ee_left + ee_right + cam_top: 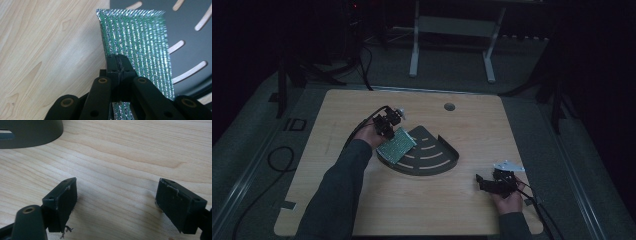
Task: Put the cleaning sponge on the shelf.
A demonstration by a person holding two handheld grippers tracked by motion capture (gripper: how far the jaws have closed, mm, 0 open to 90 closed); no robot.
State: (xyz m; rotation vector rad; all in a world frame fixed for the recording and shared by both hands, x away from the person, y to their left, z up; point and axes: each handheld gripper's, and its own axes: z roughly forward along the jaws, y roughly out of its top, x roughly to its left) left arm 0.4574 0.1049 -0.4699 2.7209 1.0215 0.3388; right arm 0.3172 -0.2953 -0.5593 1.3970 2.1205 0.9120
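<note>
Green glittery mesh sheet [136, 42] pinched at its near edge by left gripper [119, 68], jaws pressed together on it, sheet tilted over dark slotted fan-shaped tray [439, 157]. Left forearm stretched forward. Sheet's lower edge hidden behind jaws. Right gripper [116, 203] spread wide, resting low over wooden table [130, 152], well apart.

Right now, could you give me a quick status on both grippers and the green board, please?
Left gripper shut on green board, held over the slotted tray's edge. Right gripper open, empty, over bare table. Nothing in the way.
</note>
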